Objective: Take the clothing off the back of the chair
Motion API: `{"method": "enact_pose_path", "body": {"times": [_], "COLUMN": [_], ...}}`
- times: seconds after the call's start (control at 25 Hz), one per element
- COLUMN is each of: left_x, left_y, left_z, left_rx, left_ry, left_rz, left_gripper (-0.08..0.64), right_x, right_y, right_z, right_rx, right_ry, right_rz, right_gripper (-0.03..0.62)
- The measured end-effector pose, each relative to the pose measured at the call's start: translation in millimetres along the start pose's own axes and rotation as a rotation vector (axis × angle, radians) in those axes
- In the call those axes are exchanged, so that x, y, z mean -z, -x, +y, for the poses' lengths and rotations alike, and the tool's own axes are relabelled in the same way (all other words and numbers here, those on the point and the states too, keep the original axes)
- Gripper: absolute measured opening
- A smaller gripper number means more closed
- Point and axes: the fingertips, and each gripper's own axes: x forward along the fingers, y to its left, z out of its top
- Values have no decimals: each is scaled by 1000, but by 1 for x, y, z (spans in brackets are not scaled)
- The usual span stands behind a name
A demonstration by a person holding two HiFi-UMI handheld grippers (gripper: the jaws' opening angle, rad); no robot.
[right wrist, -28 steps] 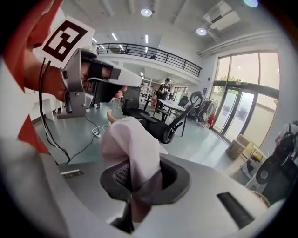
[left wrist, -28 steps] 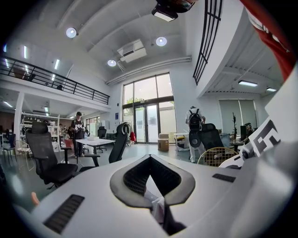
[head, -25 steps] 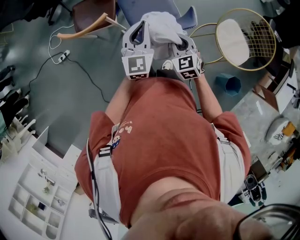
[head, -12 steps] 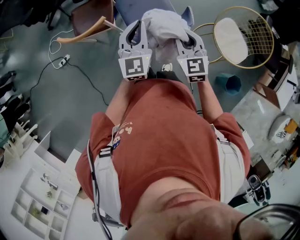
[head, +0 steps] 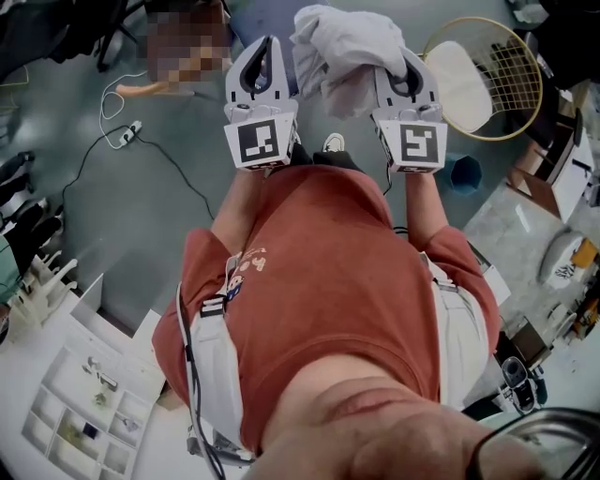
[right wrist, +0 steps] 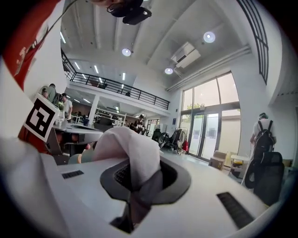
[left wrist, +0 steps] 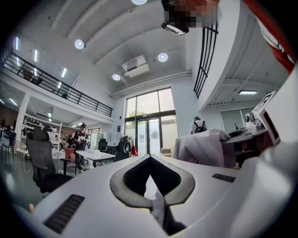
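In the head view the white clothing [head: 342,47] hangs bunched between my two grippers, lifted above the blue chair [head: 246,17], which is mostly hidden. My right gripper [head: 398,61] is shut on a thick fold of it; in the right gripper view the cloth [right wrist: 132,153] rises out of the closed jaws of that gripper [right wrist: 139,162]. My left gripper [head: 265,42] is shut too, with a thin strip of the white cloth [left wrist: 158,207] pinched low between the jaws of the gripper [left wrist: 150,162]. The rest of the garment [left wrist: 200,146] shows at that view's right.
A round gold wire chair [head: 483,75] stands at the right, with a blue bin [head: 459,169] below it. A power strip with cable [head: 127,117] lies on the grey floor at the left. A white compartment tray [head: 75,412] sits at the lower left.
Both grippers have risen and spread apart, the right one more. The clothing has come up with them, off the chair back.
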Motion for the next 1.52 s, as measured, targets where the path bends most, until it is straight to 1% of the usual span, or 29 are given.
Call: {"method": "enact_pose_path", "body": {"times": [0.12, 0.2, 0.32, 0.36, 0.48, 0.56, 0.68, 0.84, 1.0, 1.12, 1.52], "left_x": [-26, -43, -63, -72, -99, -115, -133, -145, -144, -146, -146], "left_y": [-3, -3, -5, -6, -10, -10, -9, -10, -10, -9, -14], "left_z": [4, 5, 7, 8, 11, 13, 14, 16, 19, 23, 28], "left_rx": [-15, -23, -15, -17, -37, -41, -43, -54, -51, -59, -68], "left_ry": [21, 20, -43, -53, -30, -31, -35, -47, -70, -47, -52], "left_rz": [-22, -34, -26, -37, -94, -121, -156, -185, -172, -179, -178], "left_gripper": [14, 14, 14, 14, 14, 14, 14, 14, 14, 14, 14], "right_x": [-24, -37, -62, -72, -99, -117, -136, -143, -139, -137, -138], "right_y": [1, 4, 8, 10, 17, 23, 29, 28, 24, 23, 16], "right_z": [-15, -25, -37, -42, -55, -61, -66, -70, -72, -73, -78], "right_rx": [35, 58, 97, 112, 160, 187, 213, 221, 226, 232, 232], "right_ry": [14, 22, 34, 33, 16, 4, -9, -18, -28, -32, -17], "right_rz": [-61, -95, -147, -166, -225, -262, -304, -326, -317, -312, -298], "right_gripper": [55, 55, 55, 55, 55, 55, 55, 55, 55, 55, 55]}}
